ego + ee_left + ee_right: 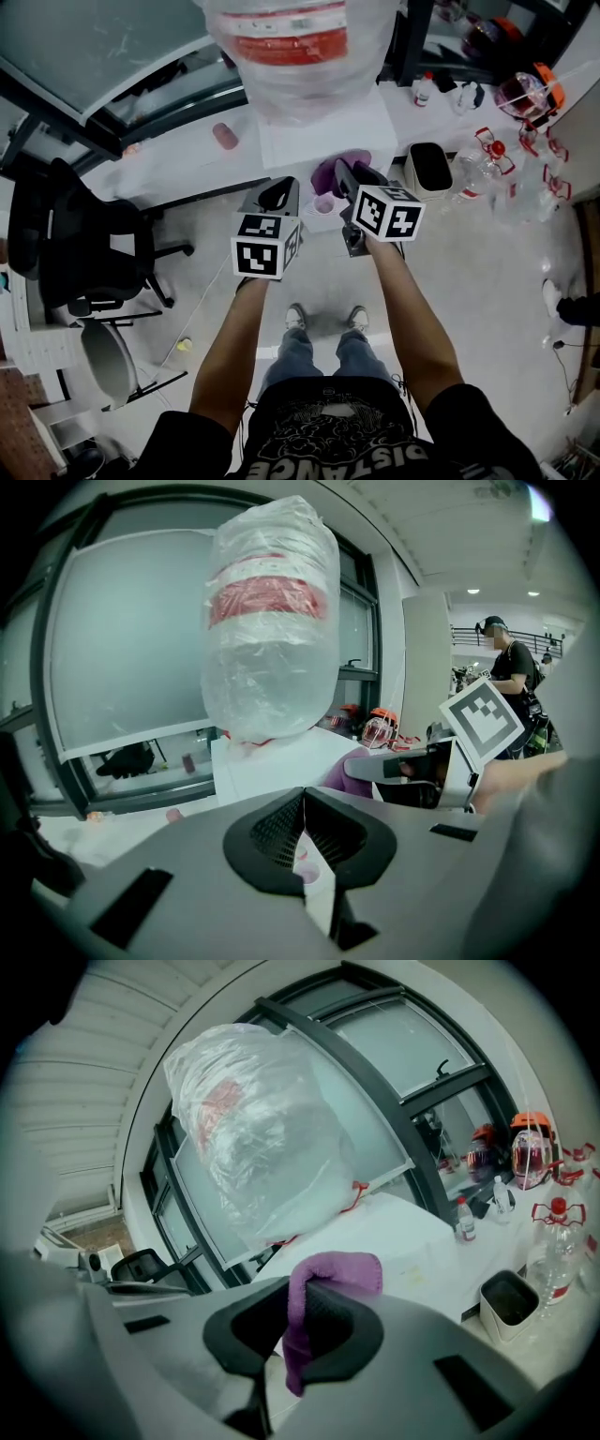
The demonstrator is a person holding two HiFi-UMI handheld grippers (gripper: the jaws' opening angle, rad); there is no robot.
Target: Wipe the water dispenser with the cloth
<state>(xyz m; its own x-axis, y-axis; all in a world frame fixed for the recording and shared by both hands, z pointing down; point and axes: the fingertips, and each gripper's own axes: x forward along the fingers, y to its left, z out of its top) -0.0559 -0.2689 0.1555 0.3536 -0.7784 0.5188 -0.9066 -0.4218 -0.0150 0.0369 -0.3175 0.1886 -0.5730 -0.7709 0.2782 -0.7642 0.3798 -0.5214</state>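
Purple cloth (339, 1271), one, clamped in right hand-held gripper (298, 1299); left hand-held gripper (303, 797) closed; one water dispenser (323, 133).

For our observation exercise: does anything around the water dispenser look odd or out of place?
Yes: the big bottle atop the water dispenser is wrapped in a crinkled clear plastic bag, odd for one in place.

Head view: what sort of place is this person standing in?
Most likely an office or workshop corner. A black office chair stands on the left, a white water dispenser with a plastic-wrapped bottle sits by big windows, and a white ledge holds small bottles.
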